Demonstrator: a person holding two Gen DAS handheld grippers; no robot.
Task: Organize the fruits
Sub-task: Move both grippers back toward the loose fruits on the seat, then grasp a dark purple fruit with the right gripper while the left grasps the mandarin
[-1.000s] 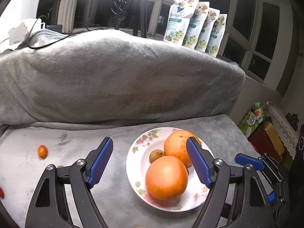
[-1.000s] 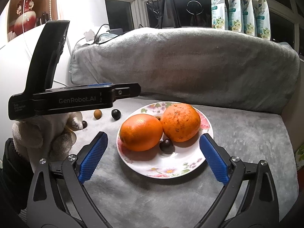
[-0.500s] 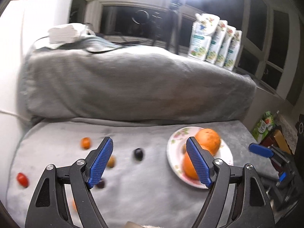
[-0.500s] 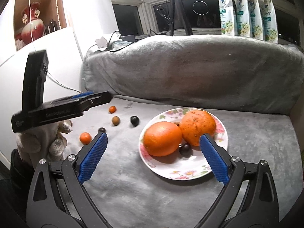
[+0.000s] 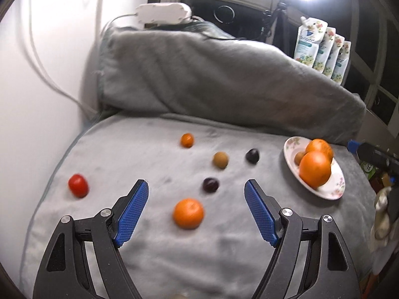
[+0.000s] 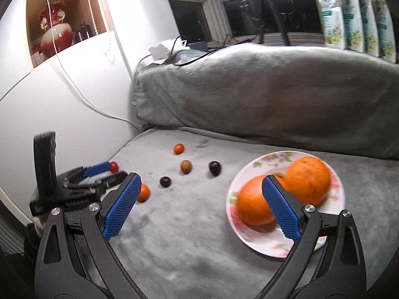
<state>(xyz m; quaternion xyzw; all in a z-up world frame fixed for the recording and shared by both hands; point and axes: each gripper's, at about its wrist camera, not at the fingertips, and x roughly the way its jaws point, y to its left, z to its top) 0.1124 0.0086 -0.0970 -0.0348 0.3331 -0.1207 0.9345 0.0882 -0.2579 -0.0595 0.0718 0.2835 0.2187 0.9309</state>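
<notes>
Grey plush blanket (image 5: pixel 149 261) carries scattered fruit; your left gripper (image 5: pixel 195 211), spread wide and empty, has the small round orange tangerine (image 5: pixel 188 213) directly between its fingers, nearer than your right gripper (image 6: pixel 199 209), likewise wide and empty.

left gripper (image 5: pixel 195 208): black angular arms with triangular cutouts, blue waffle-textured pads (image 5: pixel 131 215), silver screw heads at the joints
right gripper (image 6: pixel 199 206): same build, black frame, blue ridged pads (image 6: pixel 280 208), round silver screws
left body from the right wrist view: black housing, upright black block, white lettering too blurred to read
hand (image 5: pixel 382 218): pale knit glove
</notes>
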